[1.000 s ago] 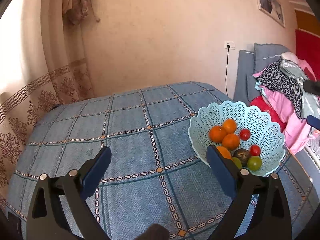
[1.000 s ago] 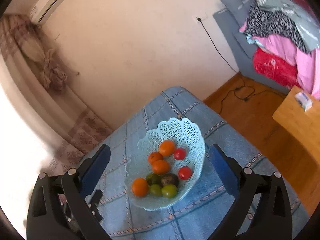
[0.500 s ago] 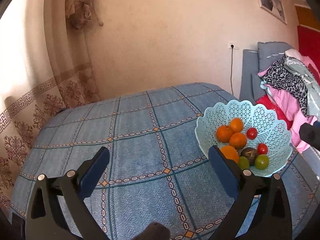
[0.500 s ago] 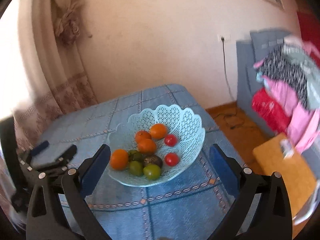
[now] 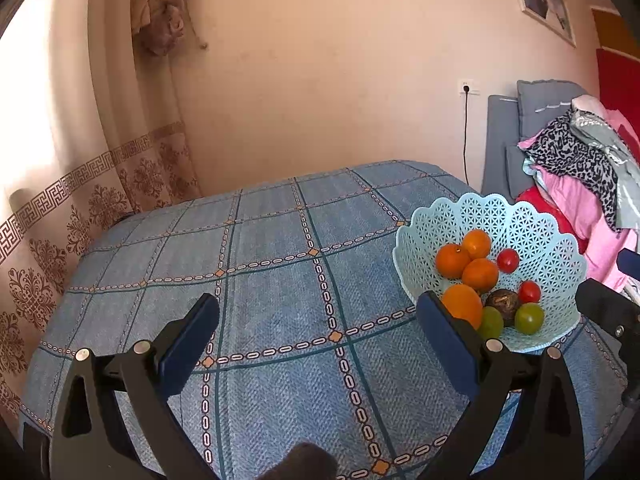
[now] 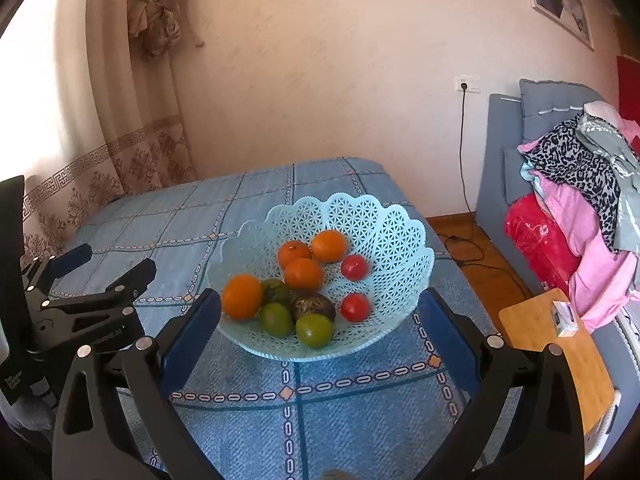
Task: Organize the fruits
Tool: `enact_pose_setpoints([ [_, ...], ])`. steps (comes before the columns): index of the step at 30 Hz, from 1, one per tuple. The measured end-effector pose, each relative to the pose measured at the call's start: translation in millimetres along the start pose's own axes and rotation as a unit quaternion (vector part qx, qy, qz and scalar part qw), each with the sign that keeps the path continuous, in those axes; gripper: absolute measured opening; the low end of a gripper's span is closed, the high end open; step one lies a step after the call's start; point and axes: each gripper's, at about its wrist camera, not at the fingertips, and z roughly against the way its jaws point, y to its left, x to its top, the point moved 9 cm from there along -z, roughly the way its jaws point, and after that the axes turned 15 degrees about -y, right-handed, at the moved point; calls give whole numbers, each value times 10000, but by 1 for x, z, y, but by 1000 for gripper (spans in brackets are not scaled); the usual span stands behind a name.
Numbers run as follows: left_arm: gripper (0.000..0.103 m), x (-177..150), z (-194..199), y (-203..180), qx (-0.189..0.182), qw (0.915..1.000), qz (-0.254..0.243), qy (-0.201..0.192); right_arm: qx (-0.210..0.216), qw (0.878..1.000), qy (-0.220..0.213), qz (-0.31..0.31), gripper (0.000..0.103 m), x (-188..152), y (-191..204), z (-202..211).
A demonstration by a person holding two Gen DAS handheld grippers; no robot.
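So both claws are spread wide and holding nothing. The right claw (image 6: 320,320) hangs over the tabletop (image 6: 360,412) with the pale blue lattice basket (image 6: 384,220) sitting dead centre of the right wrist frame, framed between its blue pads. Inside the basket: four oranges (image 6: 303,273), two red tomatoes (image 6: 355,306), a few green fruits (image 6: 314,330) and one dark brownish one (image 6: 316,305), all bunched toward the near side.

The left claw (image 5: 318,330) is also wide open, over the bare blue checked cloth (image 5: 280,280), and from its camera the basket (image 5: 532,228) sits off at the right edge of the frame, with one pad overlapping its near rim in view. In the right wrist view the left claw (image 6: 100,264) pokes in at the left edge, just beside the basket.

Background: curtain (image 6: 120,120) in the upper left, a pile of clothes (image 6: 580,184) at the right.
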Motion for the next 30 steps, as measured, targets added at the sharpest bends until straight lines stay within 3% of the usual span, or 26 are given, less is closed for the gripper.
enact_pose_setpoints([
  [17, 98, -4, -1, -5, -31, 9999, -96, 16, -11, 9997, 175, 144, 100, -12, 4, -9],
  [30, 98, -9, -2, -8, -6, 9998, -156, 83, -479, 9972, 9, 567, 100, -11, 0, -8],
])
